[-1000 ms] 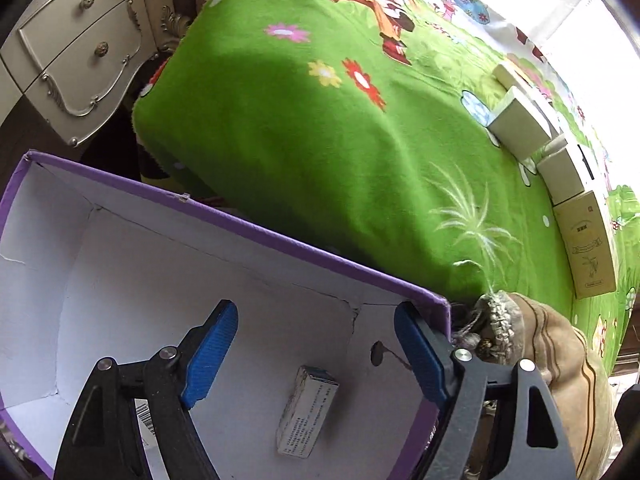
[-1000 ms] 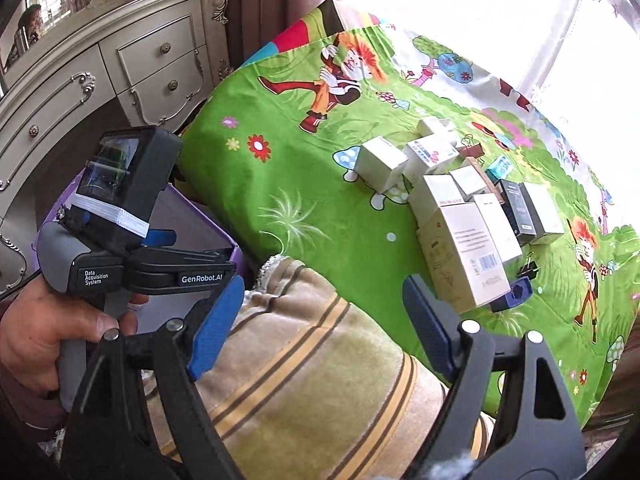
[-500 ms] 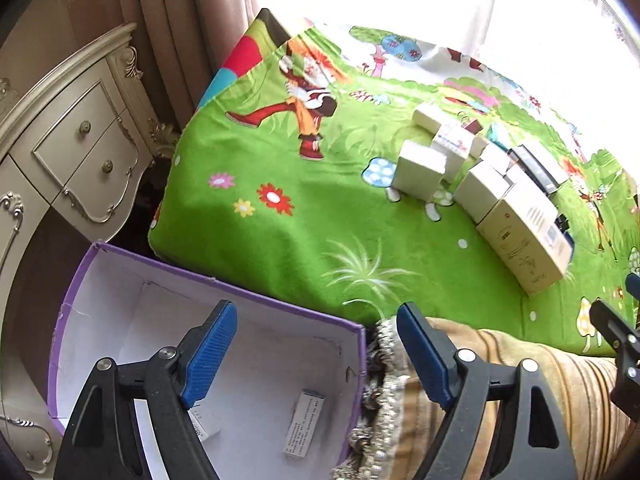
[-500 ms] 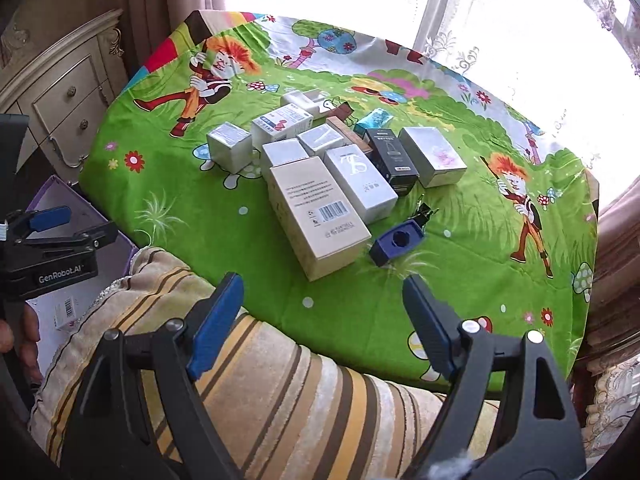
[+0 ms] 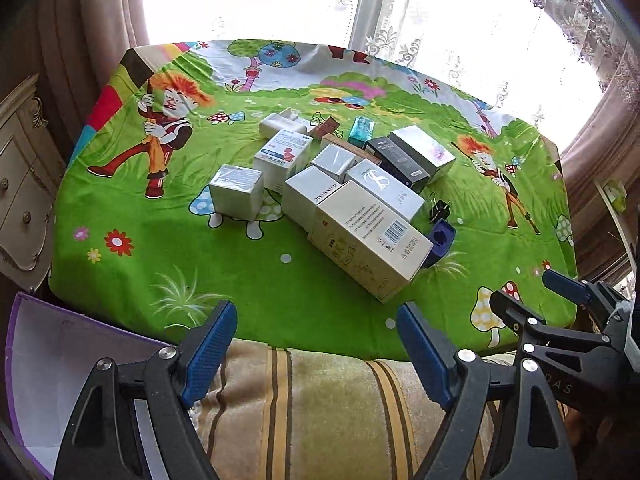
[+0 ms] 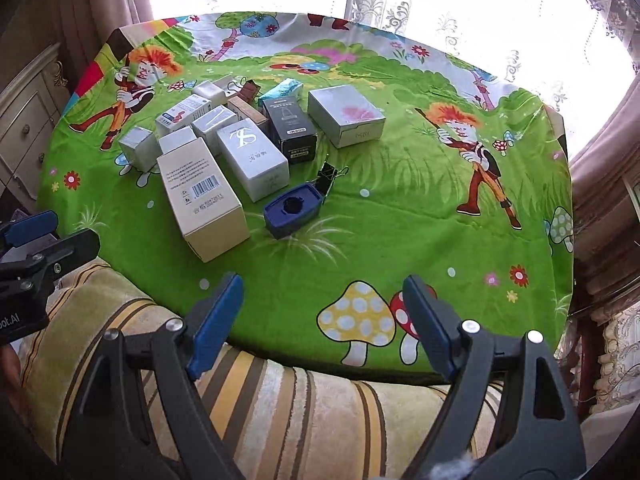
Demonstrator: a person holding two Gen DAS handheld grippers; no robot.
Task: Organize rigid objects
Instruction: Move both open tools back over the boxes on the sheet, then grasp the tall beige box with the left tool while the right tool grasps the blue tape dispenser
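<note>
Purple bin (image 5: pixel 36 344) now at frame edge (left view), boxes (image 5: pixel 372 240) centred, both grippers (image 5: pixel 316 348) (image 6: pixel 320 320) spread, empty.

You see a bright green cartoon tablecloth (image 5: pixel 248 280) draped over the surface, printed with orange-haired figures, mushrooms, flowers and trees. Across the bottom of both views lies a striped beige and yellow cushion (image 5: pixel 320 408), just below the cloth's near edge. At the left edge of the frame stands a cream dresser (image 5: pixel 20 184) with carved trim and round knobs; it also shows at the left of the right wrist view (image 6: pixel 24 128). Along the top, strong daylight comes through a window hung with a white lace curtain (image 5: pixel 420 20). Heavier brownish drapes (image 5: pixel 80 40) hang at the upper left.
</note>
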